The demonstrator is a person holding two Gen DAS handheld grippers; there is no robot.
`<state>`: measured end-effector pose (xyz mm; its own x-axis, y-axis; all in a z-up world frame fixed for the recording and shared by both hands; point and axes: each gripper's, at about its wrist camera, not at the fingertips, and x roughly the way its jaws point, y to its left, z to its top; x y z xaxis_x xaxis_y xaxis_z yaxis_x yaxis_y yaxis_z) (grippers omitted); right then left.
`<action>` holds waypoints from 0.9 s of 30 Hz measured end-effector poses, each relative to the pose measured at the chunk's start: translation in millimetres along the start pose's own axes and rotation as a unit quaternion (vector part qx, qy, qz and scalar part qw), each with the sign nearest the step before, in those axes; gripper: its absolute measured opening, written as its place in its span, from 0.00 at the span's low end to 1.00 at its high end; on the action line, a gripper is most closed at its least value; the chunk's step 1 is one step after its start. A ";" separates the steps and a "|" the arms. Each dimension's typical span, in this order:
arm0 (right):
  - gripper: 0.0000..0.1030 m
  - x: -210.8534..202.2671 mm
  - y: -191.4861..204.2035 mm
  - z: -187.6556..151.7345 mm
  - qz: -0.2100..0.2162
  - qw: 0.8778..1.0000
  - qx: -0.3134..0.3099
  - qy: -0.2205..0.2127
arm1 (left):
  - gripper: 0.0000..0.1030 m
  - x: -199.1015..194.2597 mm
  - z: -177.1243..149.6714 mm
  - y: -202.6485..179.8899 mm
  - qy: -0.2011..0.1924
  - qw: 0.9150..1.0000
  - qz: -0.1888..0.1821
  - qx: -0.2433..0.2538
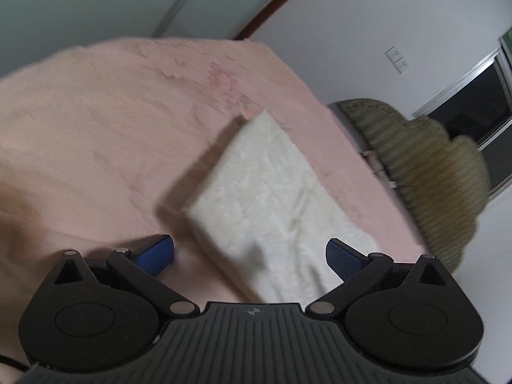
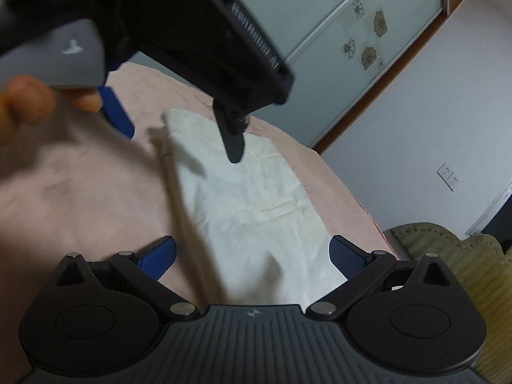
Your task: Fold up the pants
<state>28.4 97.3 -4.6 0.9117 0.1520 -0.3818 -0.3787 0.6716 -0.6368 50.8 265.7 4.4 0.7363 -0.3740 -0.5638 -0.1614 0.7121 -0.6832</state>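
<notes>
Both claws, left (image 1: pixel 249 257) and right (image 2: pixel 252 257), released above folded white pants (image 1: pixel 272 192), whose long axis runs from lower right to upper centre on pink bedding (image 1: pixel 96 121).

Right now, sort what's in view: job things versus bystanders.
Job:
white pants, lying folded on the bed
pink bedcover under them
left gripper, open
right gripper, open

Bystanders:
wicker chair
wall sockets
flowered sliding door
</notes>
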 end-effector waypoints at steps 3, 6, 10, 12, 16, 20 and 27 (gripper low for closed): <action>0.90 10.3 5.0 5.9 0.000 1.000 -0.015 -0.012 | 0.99 15.5 3.9 3.3 0.019 0.999 -0.037 -0.034; 0.49 16.0 2.4 7.4 0.037 0.999 -0.006 -0.010 | 1.00 19.2 4.8 2.4 0.010 0.998 -0.036 -0.054; 0.27 12.0 -9.2 6.9 0.055 0.997 0.037 -0.025 | 0.99 35.4 11.6 -2.3 0.002 0.996 -0.050 -0.068; 0.26 8.6 -28.1 8.0 0.060 0.993 0.094 -0.032 | 0.99 44.8 17.2 -6.3 0.001 0.996 -0.055 -0.069; 0.27 1.4 -73.1 1.6 0.157 0.971 0.176 -0.033 | 0.83 64.1 28.5 -14.2 0.012 0.997 -0.054 -0.059; 0.27 -12.8 -121.5 -21.2 0.283 0.924 0.250 -0.058 | 0.38 69.2 31.2 -17.6 0.011 0.999 -0.025 -0.036; 0.27 56.0 -125.8 -52.9 0.182 0.942 0.265 0.094 | 0.12 63.5 19.5 -33.0 -0.031 0.998 0.028 0.039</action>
<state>118.6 -17.0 18.7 0.6730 0.3446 -0.6544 -0.4828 0.8750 -0.0357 115.7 230.0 0.2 0.7672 -0.2965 -0.5687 -0.1542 0.7755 -0.6123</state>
